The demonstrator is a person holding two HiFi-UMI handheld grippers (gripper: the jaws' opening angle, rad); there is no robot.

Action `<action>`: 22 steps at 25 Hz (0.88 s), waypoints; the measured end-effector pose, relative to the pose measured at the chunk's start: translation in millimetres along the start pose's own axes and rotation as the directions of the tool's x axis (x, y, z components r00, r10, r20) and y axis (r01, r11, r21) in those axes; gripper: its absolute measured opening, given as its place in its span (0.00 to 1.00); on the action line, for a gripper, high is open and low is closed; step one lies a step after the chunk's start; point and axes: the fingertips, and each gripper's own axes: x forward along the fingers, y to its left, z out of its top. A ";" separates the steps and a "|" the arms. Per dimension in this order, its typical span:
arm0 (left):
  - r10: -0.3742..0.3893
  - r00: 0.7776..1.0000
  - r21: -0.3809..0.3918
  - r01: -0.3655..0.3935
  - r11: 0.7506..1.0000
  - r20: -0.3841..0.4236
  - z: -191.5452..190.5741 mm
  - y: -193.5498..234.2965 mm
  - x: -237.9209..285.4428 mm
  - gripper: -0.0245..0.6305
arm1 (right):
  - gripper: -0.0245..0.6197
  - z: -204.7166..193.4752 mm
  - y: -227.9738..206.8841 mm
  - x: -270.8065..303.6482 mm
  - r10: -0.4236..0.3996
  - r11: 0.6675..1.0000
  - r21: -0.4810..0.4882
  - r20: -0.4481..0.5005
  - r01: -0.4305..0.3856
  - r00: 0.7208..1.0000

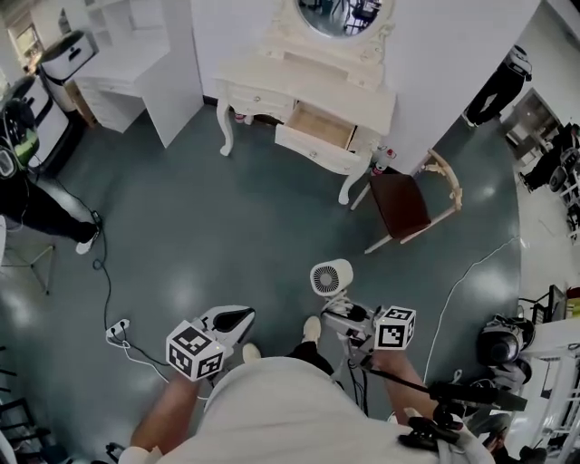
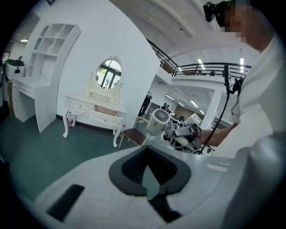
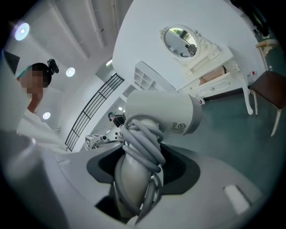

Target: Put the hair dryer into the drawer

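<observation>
A dark teal, glossy floor (image 1: 227, 227) is being looked down on from the head view, and most of the frame is being taken up by it. At its far edge, against a white wall, a cream-white carved dressing table (image 1: 237, 74) is being shown on curved legs, its tabletop being topped by an oval mirror in a carved frame (image 1: 340, 14). Just right of the table, a pale wooden chair with a dark brown seat (image 1: 399, 204) is being seen at an angle, near the table's right leg.

In the front of the table, a shallow drawer with a bare wooden inside (image 1: 322, 127) is being left pulled out.

Well short of the table, low in the frame, two white tools are being held out level by the person. The left tool (image 1: 246, 315) is being carried empty, its jaws being kept together at the tips. The right tool (image 1: 344, 313) is being kept wide, clamped on the handle of a white hair dryer with a round grilled back (image 1: 331, 277).

The hair dryer (image 3: 165, 112) is being held upright in the air above the floor, well apart from the drawer (image 3: 214, 75), with its barrel lying crosswise over the jaws. A grey cord (image 3: 143, 143) is being kept wound in loops around the handle.
</observation>
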 end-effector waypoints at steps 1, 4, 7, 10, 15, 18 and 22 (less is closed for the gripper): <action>-0.002 1.000 -0.003 0.002 1.000 -0.003 -7.0 2.2 -10.2 0.04 | 0.42 -6.9 5.5 7.0 0.001 1.000 0.017 0.005 -0.001 1.000; -0.004 1.000 -0.011 0.004 1.000 -0.010 -23.0 9.5 -39.8 0.04 | 0.41 -25.0 20.7 26.0 -0.009 0.999 0.035 0.007 0.009 1.000; -0.006 1.000 -0.016 0.006 1.000 -0.010 -32.0 16.0 -60.3 0.04 | 0.41 -37.4 34.2 39.8 -0.031 0.999 0.034 0.002 0.031 1.000; -0.021 1.000 -0.024 0.021 0.999 -0.001 -35.1 16.2 -67.1 0.04 | 0.41 -43.0 42.8 44.7 -0.060 0.998 0.024 -0.001 0.060 0.998; -0.066 0.998 -0.002 0.066 0.998 -0.009 -30.5 4.2 -53.1 0.04 | 0.41 -39.8 47.5 37.2 -0.098 0.995 -0.004 -0.016 0.098 0.995; -0.081 0.997 0.019 0.081 0.996 -0.012 -18.4 11.8 -36.9 0.04 | 0.41 -25.8 35.3 41.3 -0.099 0.995 -0.003 -0.014 0.099 0.995; -0.071 0.997 0.019 0.071 0.997 -0.016 -1.5 30.3 -20.8 0.04 | 0.41 -2.4 14.5 54.1 -0.077 0.997 0.000 -0.008 0.077 0.997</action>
